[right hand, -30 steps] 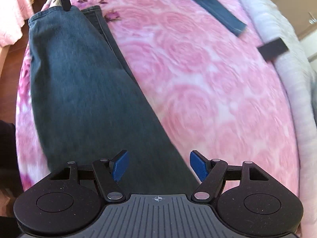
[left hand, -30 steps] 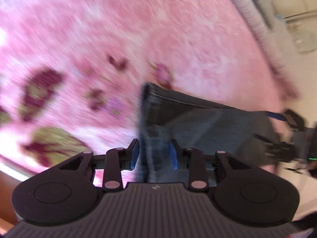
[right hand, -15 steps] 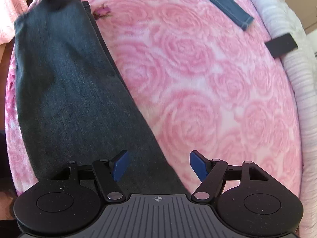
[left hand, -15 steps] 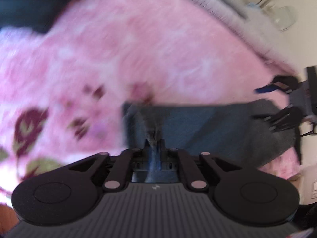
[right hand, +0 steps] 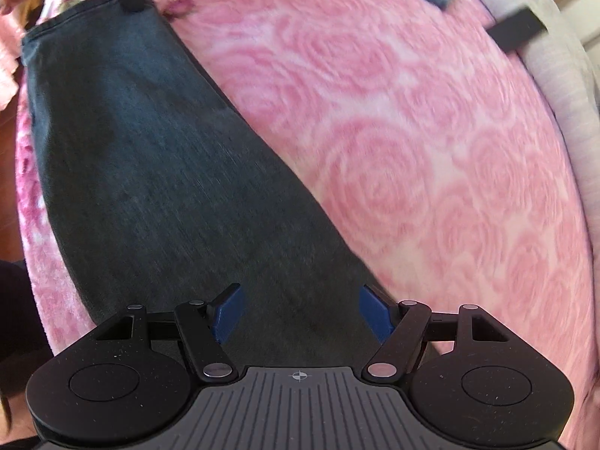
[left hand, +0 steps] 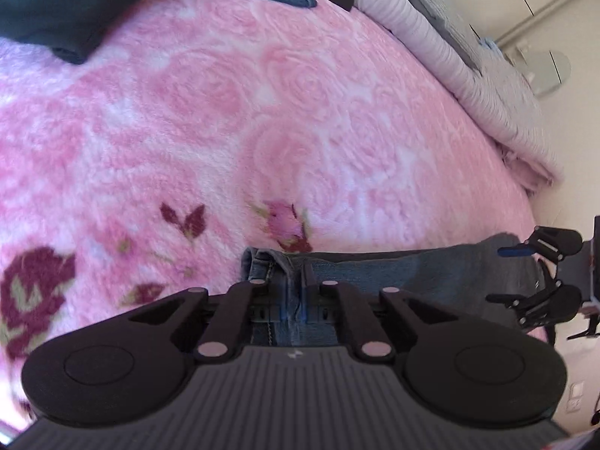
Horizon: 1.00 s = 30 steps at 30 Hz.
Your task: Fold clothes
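Denim jeans apparently between left fingers

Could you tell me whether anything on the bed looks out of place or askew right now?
Nothing stands out. The jeans lie flat along the edge of the pink rose blanket, the left tool shut on their hem and the right tool open over them. More dark clothes sit at the far side.

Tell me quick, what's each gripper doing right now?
Left gripper: closed, holding the jeans at the hem end.
Right gripper: open over the jeans, holding nothing.
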Tool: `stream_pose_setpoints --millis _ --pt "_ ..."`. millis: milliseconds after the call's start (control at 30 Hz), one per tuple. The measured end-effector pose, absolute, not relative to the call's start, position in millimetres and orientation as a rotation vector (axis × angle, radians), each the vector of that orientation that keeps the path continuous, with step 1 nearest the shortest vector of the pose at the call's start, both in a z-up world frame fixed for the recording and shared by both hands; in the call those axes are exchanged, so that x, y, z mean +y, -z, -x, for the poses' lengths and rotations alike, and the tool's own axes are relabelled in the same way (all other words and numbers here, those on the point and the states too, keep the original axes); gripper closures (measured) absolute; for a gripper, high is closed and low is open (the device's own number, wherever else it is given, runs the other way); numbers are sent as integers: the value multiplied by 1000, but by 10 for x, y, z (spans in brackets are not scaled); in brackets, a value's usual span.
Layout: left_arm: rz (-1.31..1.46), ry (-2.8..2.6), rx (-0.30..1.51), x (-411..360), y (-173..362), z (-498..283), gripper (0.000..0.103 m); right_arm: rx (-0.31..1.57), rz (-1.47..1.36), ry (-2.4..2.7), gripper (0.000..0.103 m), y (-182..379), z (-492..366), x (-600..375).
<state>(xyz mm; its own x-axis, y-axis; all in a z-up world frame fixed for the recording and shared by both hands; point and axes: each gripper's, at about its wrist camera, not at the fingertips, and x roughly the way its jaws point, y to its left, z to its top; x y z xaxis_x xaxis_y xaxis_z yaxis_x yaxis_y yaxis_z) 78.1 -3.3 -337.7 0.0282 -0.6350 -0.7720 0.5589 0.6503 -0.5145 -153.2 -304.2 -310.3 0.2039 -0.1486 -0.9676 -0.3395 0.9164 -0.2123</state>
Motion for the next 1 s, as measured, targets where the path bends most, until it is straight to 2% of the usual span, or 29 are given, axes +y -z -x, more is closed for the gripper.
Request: stream_pose_setpoints --millis 200,367,467,533,733,900,1000 --pt "53 911 1171 40 3310 -685 98 1405 302 -3 32 3129 1791 -3280" --pt "31 849 1244 62 3363 -600 98 1451 154 106 32 3218 2135 -3560" --pt "-24 814 1237 43 3186 -608 95 1460 37 179 32 3252 2389 -3778" --pt "-64 786 1211 51 3045 -582 86 1442 -23 224 32 3234 2584 -3912" --pt "-261 713 1082 -178 2609 -203 85 1369 -175 406 32 3173 3355 -4424" --pt "-401 794 981 -883 2317 426 85 1293 -389 450 32 3200 4168 -5002" --pt "-502 959 941 -1613 2308 1031 83 1237 -346 380 32 3017 4476 -5155"
